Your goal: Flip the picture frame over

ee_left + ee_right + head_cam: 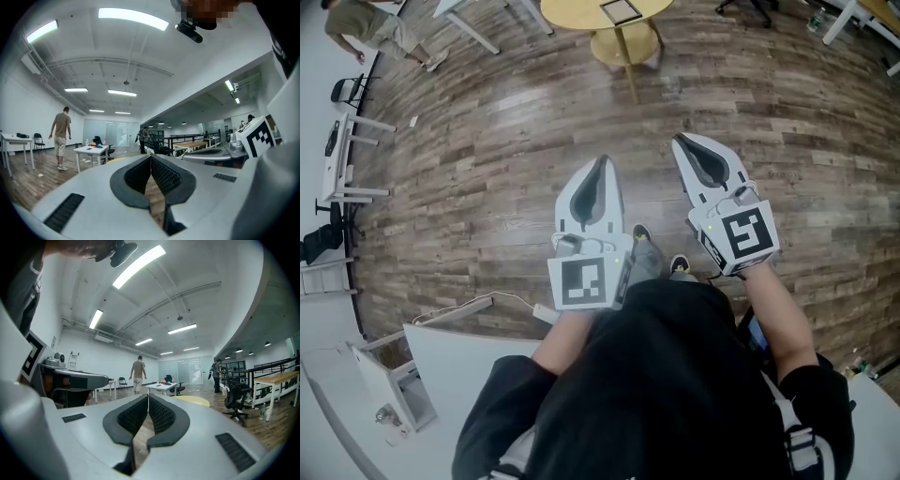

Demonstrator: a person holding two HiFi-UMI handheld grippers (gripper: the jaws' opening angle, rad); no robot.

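The picture frame (622,11), a dark-edged rectangle, lies on a round yellow table (572,14) at the far top of the head view. My two grippers are held side by side over the wooden floor, well short of that table. The left gripper (602,159) (151,157) is shut with nothing between its pads. The right gripper (680,139) (148,395) is also shut and empty. In the right gripper view the yellow table (192,401) shows just past the jaws; the frame cannot be made out there.
A person (380,28) (61,136) (138,373) walks at the far left. White desks (342,159) line the left wall, and a white table (459,356) stands near my feet with a cable (478,302) on the floor. Another person (216,375) stands by a railing.
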